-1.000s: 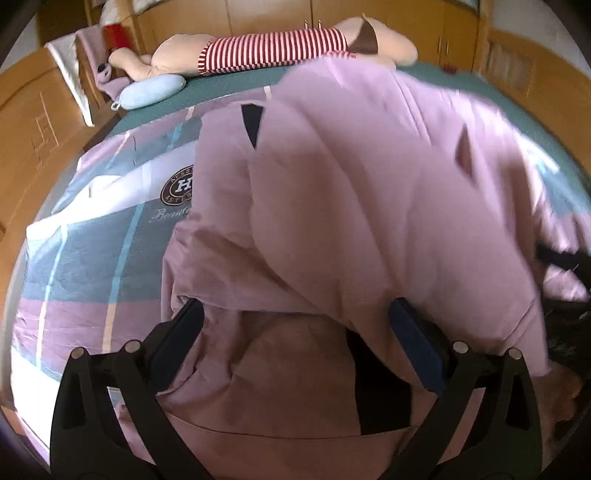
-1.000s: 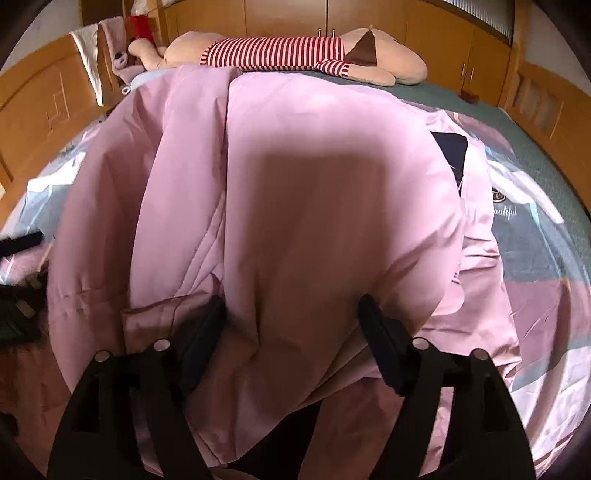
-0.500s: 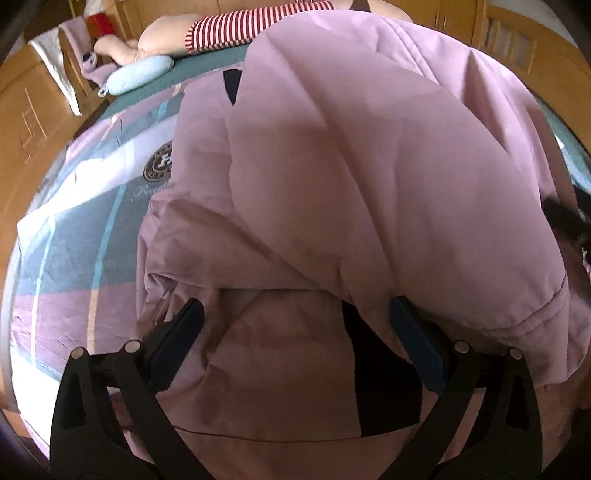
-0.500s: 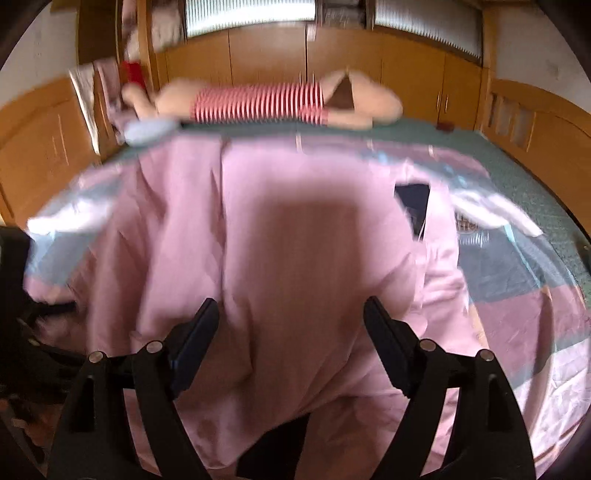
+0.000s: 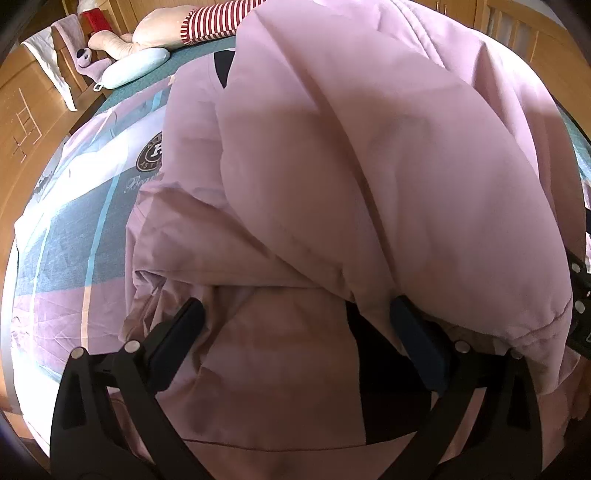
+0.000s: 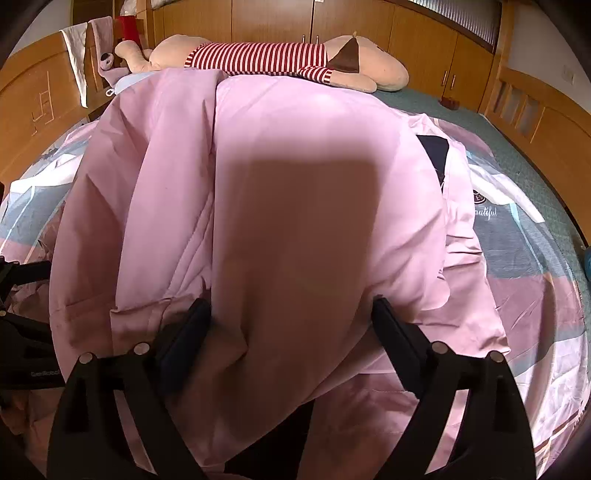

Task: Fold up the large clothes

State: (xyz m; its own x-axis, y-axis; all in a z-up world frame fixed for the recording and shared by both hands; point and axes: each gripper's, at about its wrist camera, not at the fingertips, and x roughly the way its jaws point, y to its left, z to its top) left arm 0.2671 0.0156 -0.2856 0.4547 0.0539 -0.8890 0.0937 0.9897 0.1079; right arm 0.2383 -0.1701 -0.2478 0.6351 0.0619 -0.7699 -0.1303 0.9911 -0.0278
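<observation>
Bedroom, daylight from the right, bright patches on bed. Wooden wardrobe doors [image 6: 280,22] along the back wall, frosted window strip [image 6: 461,14] above at right. Wooden bed frame panels: left side [image 6: 37,99], slatted right side [image 6: 524,110]. Bed has teal sheet [image 6: 491,136] and patchwork quilt [image 5: 70,229] in pink, grey-blue, white with round logo. Big plush toy in red-striped shirt [image 6: 266,57] across the head of bed, pale blue pillow [image 5: 136,66], white cloth [image 6: 77,62] draped over left frame.

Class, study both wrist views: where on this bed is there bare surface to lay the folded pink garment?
Bare bedspread lies between the pink garment and the wooden side board, and again on the other side beyond the garment's edge. The head end is crowded by the striped plush toy and blue pillow.
</observation>
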